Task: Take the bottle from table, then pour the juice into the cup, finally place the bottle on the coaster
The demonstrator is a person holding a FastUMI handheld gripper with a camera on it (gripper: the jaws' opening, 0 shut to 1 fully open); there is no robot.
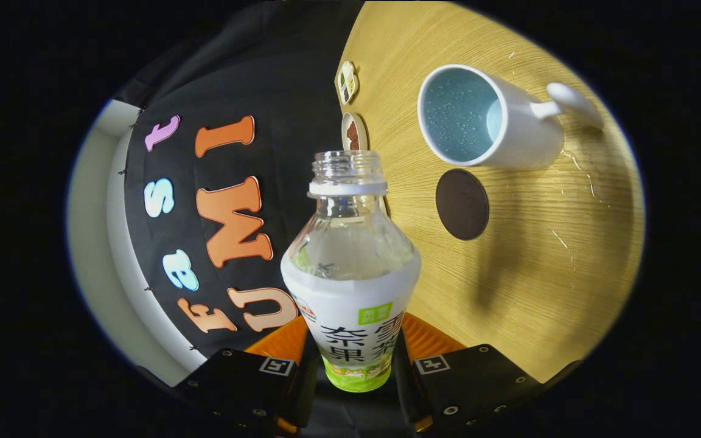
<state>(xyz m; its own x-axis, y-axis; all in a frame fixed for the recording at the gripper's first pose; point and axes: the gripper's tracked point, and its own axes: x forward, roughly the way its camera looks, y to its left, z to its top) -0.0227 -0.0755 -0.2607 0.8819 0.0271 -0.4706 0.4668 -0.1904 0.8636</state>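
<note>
Two fingers (265, 365) of the tool (353, 365) pressed on the bottle (350, 274) from both sides, pinching it low down on its white and green label. No cap on the bottle, mouth open, pointing away from the fingers. Clear at the top part, with what looks like a little liquid near the label's upper edge. Whole scene turned sideways in the gripper view, so the bottle seems tipped over the worktop (539, 255). Beyond the bottle and off to one side, a white cup (496, 121) with a pale blue inside and a handle, standing on the wooden worktop. Small drops on the cup's inside wall. Just beside the cup, a round dark coaster (462, 204), lying flat, bare on top. Past the bottle's mouth, near the worktop's far edge, two small round things (350, 103), too small to tell what. Some light scratches on the wood near the cup.
</note>
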